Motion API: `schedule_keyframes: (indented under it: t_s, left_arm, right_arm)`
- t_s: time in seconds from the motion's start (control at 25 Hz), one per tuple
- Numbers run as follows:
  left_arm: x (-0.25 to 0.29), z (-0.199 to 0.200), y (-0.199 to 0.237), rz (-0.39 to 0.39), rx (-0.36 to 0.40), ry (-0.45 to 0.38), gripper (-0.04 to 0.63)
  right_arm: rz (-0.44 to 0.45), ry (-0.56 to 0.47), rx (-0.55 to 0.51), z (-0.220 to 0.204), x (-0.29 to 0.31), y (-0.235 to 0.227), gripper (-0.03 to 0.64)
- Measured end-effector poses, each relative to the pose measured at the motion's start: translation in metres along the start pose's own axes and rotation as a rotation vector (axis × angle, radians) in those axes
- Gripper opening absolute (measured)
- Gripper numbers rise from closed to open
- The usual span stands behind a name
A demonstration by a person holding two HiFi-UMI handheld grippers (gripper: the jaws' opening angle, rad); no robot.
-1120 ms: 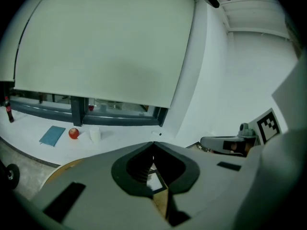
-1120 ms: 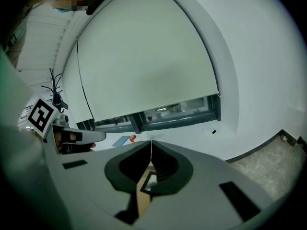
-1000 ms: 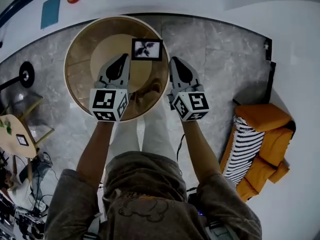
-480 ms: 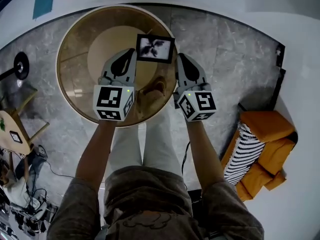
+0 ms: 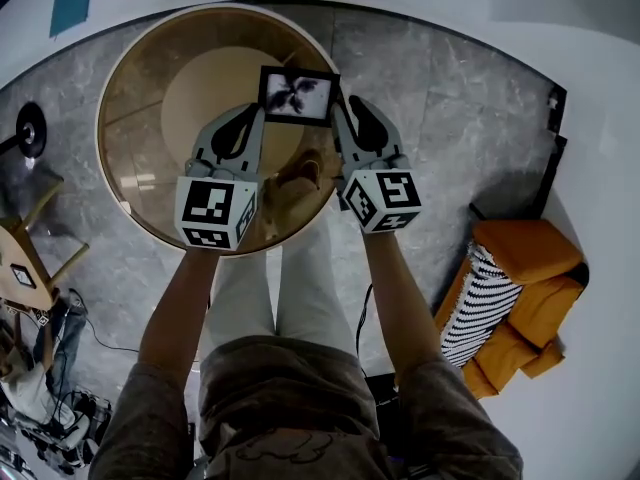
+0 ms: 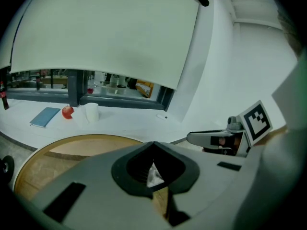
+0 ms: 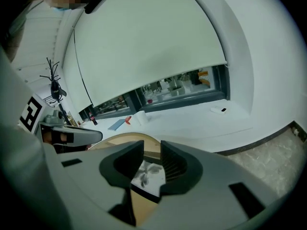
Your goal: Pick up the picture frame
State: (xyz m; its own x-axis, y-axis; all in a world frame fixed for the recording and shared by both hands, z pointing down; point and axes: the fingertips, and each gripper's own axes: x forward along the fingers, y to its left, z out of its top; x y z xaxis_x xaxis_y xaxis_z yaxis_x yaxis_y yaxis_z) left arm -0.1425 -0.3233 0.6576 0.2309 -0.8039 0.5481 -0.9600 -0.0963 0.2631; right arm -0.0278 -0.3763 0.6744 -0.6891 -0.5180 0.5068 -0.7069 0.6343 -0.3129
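Picture frame (image 6: 154,175) mostly hidden behind left hand-held gripper (image 6: 153,143); only pale sliver shows.

picture frame (image 5: 297,95): 1 | round table (image 5: 140,158): 1 | left claw (image 5: 251,116) + right claw (image 5: 346,118): 2 | orange armchair (image 5: 530,260): 1

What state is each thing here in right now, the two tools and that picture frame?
Left tool: jaws shut, empty.
Right tool: jaws have just been opening, slightly apart; picture frame shows through the gap, not gripped.
Picture frame: resting on the round table, not held.
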Motion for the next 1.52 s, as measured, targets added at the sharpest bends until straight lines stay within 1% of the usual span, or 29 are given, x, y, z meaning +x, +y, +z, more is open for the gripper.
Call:
schedule_keyframes:
  t_s: [0.08, 0.12, 0.2, 0.24, 0.28, 0.44, 0.64, 0.96, 1.32, 1.52]
  left_arm:
    - [0.003, 0.0, 0.0, 0.0, -0.004, 0.003, 0.018]
    - [0.005, 0.0, 0.0, 0.001, -0.007, 0.003, 0.018]
    - [0.008, 0.001, 0.001, 0.002, -0.011, 0.001, 0.018]
    - [0.009, 0.001, 0.0, 0.001, -0.011, 0.001, 0.018]
    - [0.011, 0.0, 0.0, -0.001, -0.011, 0.002, 0.018]
    - [0.013, -0.002, -0.002, -0.001, -0.011, 0.011, 0.018]
    - [0.013, -0.007, -0.004, 0.001, -0.017, 0.018, 0.018]
    - [0.016, -0.017, -0.006, -0.003, -0.023, 0.034, 0.018]
    - [0.015, -0.022, -0.005, -0.004, -0.023, 0.045, 0.018]
    - [0.015, -0.025, -0.004, 0.0, -0.03, 0.047, 0.018]
  right_arm:
    - [0.005, 0.005, 0.004, -0.001, 0.004, -0.002, 0.138]
    - [0.009, 0.01, 0.0, -0.002, 0.006, -0.003, 0.175]
    - [0.018, 0.03, -0.022, -0.004, 0.01, -0.002, 0.286]
    - [0.023, 0.042, -0.035, -0.005, 0.012, -0.001, 0.329]
    - [0.03, 0.052, -0.044, -0.006, 0.014, -0.001, 0.343]
    - [0.045, 0.068, -0.018, -0.01, 0.022, -0.007, 0.344]
    - [0.022, 0.104, 0.032, -0.024, 0.039, -0.032, 0.342]
    - [0.03, 0.199, 0.046, -0.054, 0.073, -0.056, 0.342]
    - [0.022, 0.29, 0.065, -0.087, 0.094, -0.068, 0.342]
    - [0.033, 0.292, 0.101, -0.091, 0.098, -0.068, 0.342]
